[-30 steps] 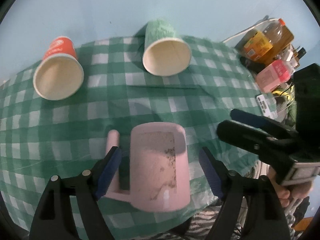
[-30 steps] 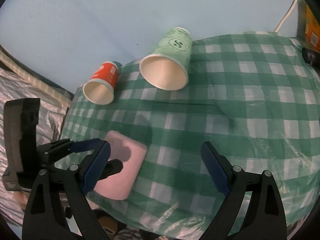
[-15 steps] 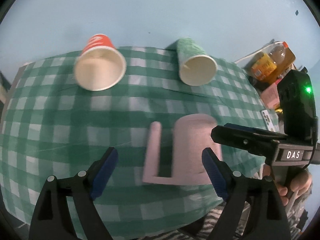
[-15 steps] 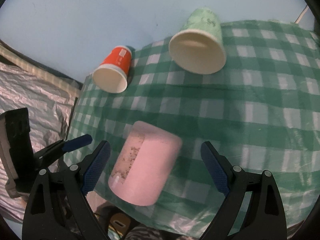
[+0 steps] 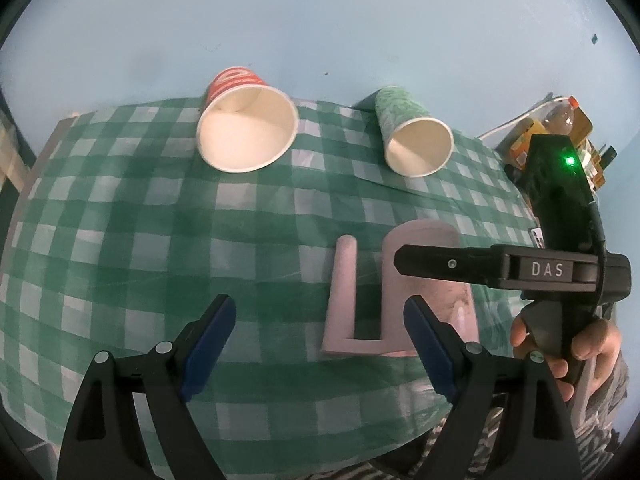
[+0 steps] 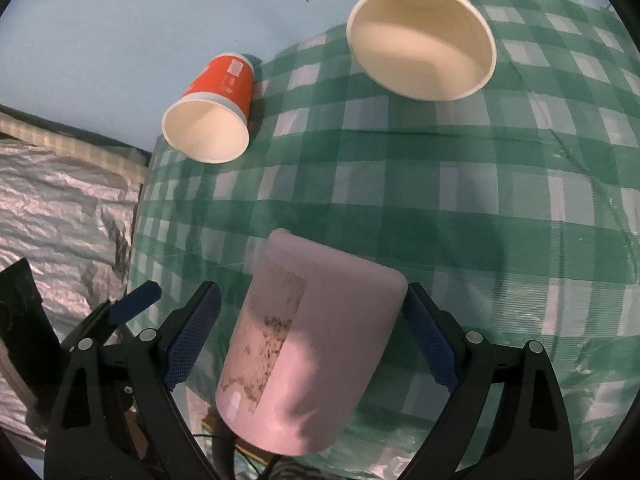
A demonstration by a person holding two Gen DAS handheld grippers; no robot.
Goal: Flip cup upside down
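Observation:
A pink mug (image 5: 428,300) with a square handle lies on its side near the front edge of the green checked tablecloth (image 5: 160,220). In the right wrist view the mug (image 6: 312,352) lies between the open fingers of my right gripper (image 6: 312,344); I cannot tell if the pads touch it. My left gripper (image 5: 320,344) is open and empty, left of the mug's body, with the handle ahead of it. The right gripper (image 5: 480,268) reaches over the mug from the right in the left wrist view.
A red paper cup (image 5: 248,136) and a green paper cup (image 5: 412,136) lie on their sides at the back of the table, mouths toward me. Bottles (image 5: 560,124) stand at the far right. Crinkled silver sheeting (image 6: 60,208) lies beyond the table's left edge.
My right gripper has moved in over the pink mug, which now lies between its fingers. My left gripper has drawn back and to the left, away from the mug.

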